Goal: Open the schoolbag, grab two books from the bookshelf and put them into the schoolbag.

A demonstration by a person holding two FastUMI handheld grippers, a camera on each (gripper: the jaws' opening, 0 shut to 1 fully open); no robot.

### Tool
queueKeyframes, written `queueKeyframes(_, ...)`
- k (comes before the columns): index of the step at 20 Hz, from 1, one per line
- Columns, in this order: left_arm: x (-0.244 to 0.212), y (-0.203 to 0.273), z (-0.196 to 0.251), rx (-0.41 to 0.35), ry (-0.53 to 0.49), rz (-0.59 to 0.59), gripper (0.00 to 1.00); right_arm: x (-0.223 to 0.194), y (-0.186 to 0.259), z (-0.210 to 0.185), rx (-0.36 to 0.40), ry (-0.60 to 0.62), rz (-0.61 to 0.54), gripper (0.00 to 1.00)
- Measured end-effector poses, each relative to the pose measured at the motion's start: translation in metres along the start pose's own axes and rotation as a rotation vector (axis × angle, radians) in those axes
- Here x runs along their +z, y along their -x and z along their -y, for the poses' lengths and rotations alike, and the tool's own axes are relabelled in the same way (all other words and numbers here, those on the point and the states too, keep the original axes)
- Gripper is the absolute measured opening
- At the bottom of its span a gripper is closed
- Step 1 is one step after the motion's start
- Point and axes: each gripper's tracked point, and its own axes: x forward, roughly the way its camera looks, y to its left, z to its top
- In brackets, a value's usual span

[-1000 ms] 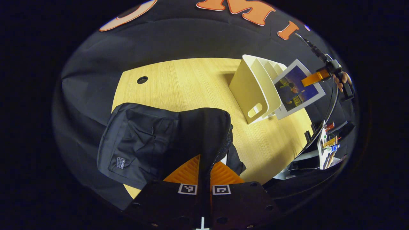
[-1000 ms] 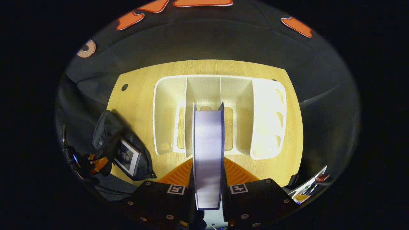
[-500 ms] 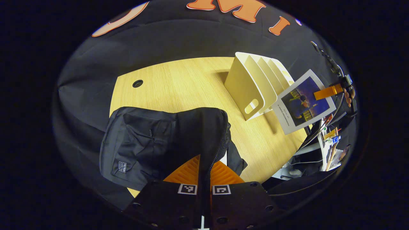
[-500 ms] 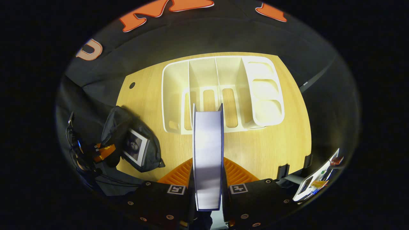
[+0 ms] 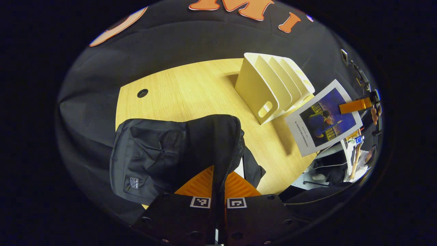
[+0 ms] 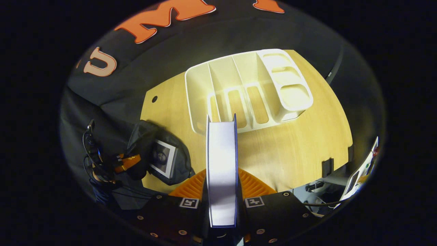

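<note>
The black schoolbag (image 5: 153, 153) lies on the wooden table (image 5: 191, 85). My left gripper (image 5: 218, 176) is shut on its raised flap by the zipper, holding the bag open. A book (image 6: 163, 159) with a pale cover sits in the bag's mouth (image 6: 177, 164), next to the left gripper (image 6: 127, 162). My right gripper (image 6: 222, 181) is shut on a second book (image 6: 222, 153), seen edge-on and held in the air in front of the cream bookshelf (image 6: 245, 85). In the left gripper view this book (image 5: 322, 118) shows its blue picture cover, to the right of the bookshelf (image 5: 269, 85).
A round cable hole (image 5: 142, 93) lies at the table's far left. Beyond the table's right edge stand a small stand and cluttered items (image 5: 353, 157). Cables (image 6: 92, 150) trail from the left gripper. Bare table lies between bag and shelf.
My right gripper has drawn back from the shelf with the book, which now hangs lower and nearer the table's front edge. The left gripper keeps its hold on the flap.
</note>
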Motion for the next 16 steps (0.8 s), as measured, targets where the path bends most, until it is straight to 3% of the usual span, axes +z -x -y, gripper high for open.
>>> queueKeyframes(16,0.003,0.001,-0.001,-0.026,-0.035,0.023,0.04,-0.037,-0.036,-0.08,0.322,-0.22,0.066,0.33)
